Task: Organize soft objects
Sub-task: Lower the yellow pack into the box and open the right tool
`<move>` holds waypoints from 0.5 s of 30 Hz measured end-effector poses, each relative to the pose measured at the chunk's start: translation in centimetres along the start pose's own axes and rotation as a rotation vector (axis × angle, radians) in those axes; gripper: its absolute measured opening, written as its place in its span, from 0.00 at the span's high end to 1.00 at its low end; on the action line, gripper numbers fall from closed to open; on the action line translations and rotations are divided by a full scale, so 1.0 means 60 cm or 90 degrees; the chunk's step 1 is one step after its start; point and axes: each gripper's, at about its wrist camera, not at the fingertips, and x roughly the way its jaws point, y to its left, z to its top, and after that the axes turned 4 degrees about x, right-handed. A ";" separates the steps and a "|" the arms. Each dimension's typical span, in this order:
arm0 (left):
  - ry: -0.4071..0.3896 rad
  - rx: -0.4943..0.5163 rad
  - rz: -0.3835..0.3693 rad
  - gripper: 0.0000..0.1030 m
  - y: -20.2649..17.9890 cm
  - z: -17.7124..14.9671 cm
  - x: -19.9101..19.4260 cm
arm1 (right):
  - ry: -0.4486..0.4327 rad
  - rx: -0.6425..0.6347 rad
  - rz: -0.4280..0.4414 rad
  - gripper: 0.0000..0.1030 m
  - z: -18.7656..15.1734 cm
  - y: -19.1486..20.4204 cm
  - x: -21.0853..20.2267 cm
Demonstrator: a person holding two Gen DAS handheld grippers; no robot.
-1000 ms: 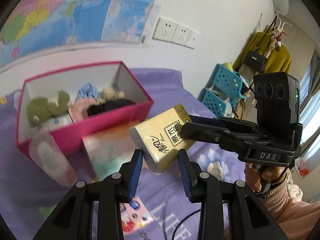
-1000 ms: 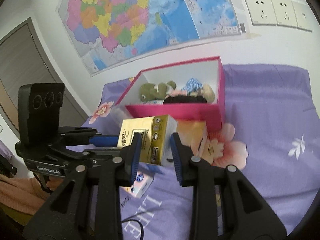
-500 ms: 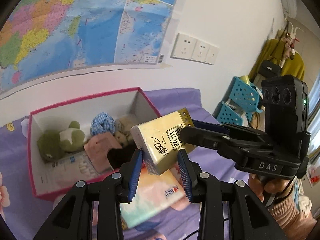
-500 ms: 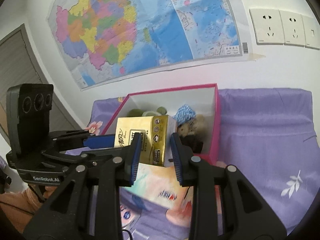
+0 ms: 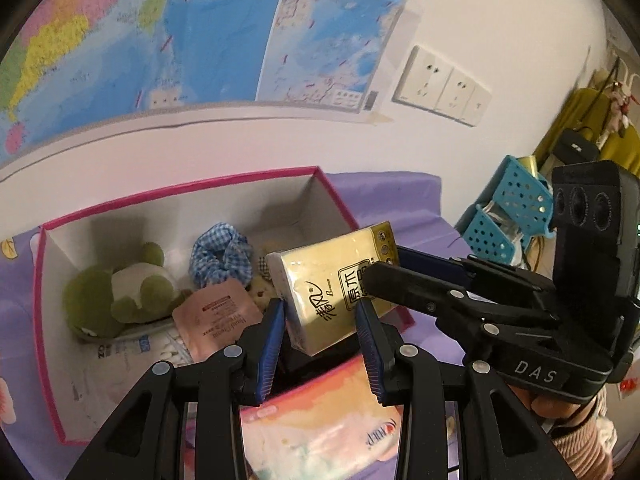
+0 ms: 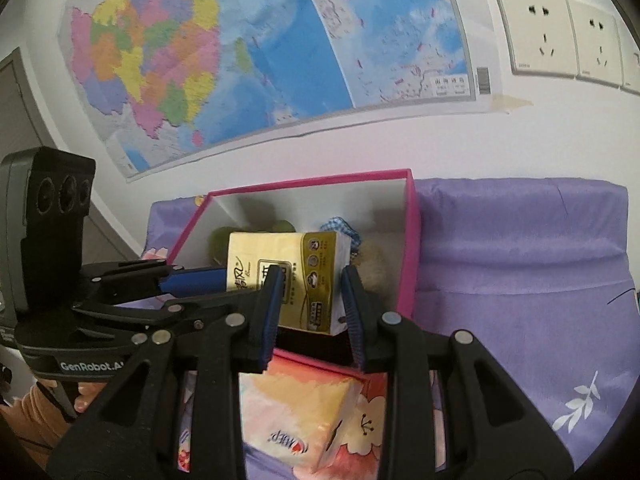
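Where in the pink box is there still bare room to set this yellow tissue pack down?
Free: the white floor at the back right corner of the pink box, behind the blue checked scrunchie. Crowded: the left and middle, with the green plush frog, pink sachet and small teddy bear. The tissue pack, held by both grippers, hides the front right.

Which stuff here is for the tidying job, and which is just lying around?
For the job: yellow tissue pack, held by both claws, left claw, right claw; pink box; green plush; blue scrunchie; orange tissue pack.

Lying about: map; sockets; blue baskets.
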 end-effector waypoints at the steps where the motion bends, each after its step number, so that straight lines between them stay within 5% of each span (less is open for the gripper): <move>1: 0.004 -0.003 0.001 0.65 0.002 0.001 0.006 | 0.003 0.001 -0.004 0.68 0.002 -0.003 0.006; 15: 0.031 -0.014 0.021 0.63 0.016 -0.011 0.043 | -0.021 0.019 -0.043 0.68 -0.005 -0.021 0.007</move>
